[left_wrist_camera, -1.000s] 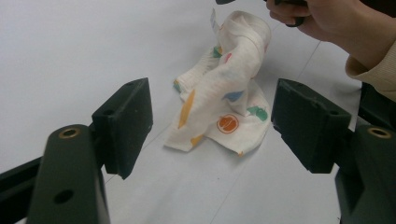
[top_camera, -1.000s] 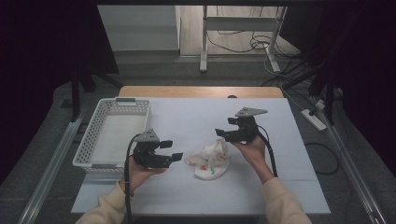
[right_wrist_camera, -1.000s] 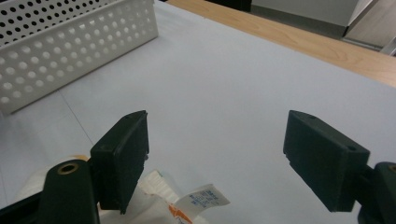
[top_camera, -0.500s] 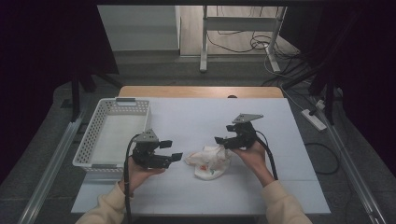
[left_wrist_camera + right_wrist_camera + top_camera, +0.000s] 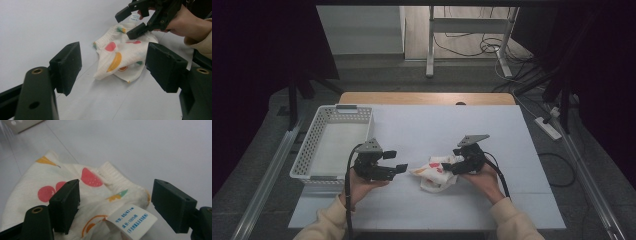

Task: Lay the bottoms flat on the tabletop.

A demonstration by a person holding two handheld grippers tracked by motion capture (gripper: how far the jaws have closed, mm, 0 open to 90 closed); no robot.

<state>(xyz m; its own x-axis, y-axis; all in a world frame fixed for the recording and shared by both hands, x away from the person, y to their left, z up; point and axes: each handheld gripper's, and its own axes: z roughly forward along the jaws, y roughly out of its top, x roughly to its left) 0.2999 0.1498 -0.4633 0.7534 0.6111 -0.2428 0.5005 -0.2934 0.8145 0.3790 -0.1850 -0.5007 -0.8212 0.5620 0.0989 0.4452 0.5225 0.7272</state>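
Soft, light, floppy: a small crumpled garment of cream cotton printed with red, orange and green fruit shapes (image 5: 437, 172), likely to sag and drape when lifted and to slide easily on the smooth surface. Best taken at a thick edge, judging by the look of it: the ribbed knit band (image 5: 113, 173) or the bunched fabric beside the white care label with blue print (image 5: 132, 220), where the pads would bite on several layers. No danger of breakage; only of pinching one thin layer and having the rest trail. Lying near the middle of the white worktop (image 5: 512, 130), toward the person's side, between the two hands, well apart from the white perforated plastic basket (image 5: 302, 160) at the left edge. Right claw (image 5: 451, 164) spread wide, low over the garment's right end, label and band between its jaws but nothing gripped. Left claw (image 5: 395, 161) likewise wide open, just beside the cloth's left edge, holding nothing, aimed toward it. Seen from the left gripper view, a folded corner (image 5: 105, 76) pointing toward that claw, an easy second hold.
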